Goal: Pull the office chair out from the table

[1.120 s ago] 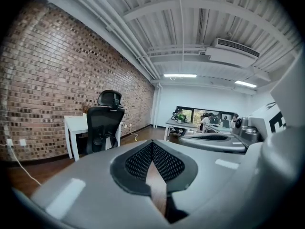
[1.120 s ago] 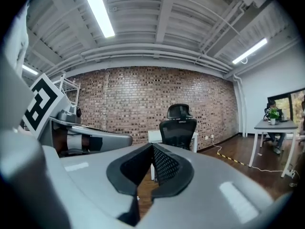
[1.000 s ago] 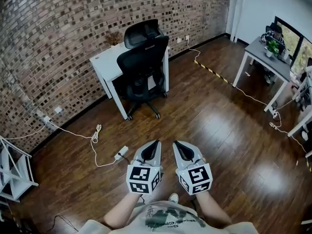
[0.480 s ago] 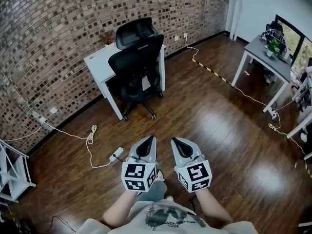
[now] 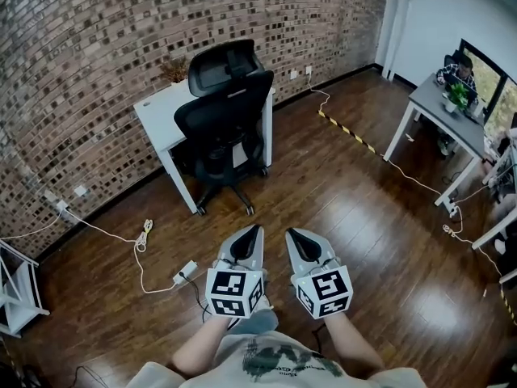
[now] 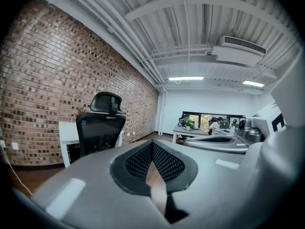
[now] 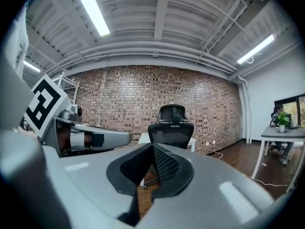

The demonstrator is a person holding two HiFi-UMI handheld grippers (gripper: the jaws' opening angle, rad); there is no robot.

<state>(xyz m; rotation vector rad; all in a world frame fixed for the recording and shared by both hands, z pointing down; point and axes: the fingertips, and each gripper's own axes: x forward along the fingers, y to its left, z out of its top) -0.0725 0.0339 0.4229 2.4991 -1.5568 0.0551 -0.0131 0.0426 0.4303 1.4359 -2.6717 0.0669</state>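
Observation:
A black office chair [image 5: 222, 115] with a headrest stands pushed in at a small white table [image 5: 157, 120] against the brick wall. The chair [image 6: 101, 130] is ahead and left in the left gripper view, and the chair [image 7: 171, 128] is straight ahead in the right gripper view. My left gripper [image 5: 250, 237] and right gripper [image 5: 297, 239] are side by side, low in the head view, well short of the chair. Both point toward it, shut, with nothing between the jaws.
A power strip and white cable [image 5: 184, 272] lie on the wooden floor left of my grippers. A white shelf frame [image 5: 16, 289] stands at far left. Grey desks [image 5: 440, 107] with people seated stand at the right, with striped floor tape [image 5: 349, 133] and cables running toward them.
The chair and table have slid lower and left in the head view and look nearer. Both grippers stay shut, side by side, carried forward toward the chair.

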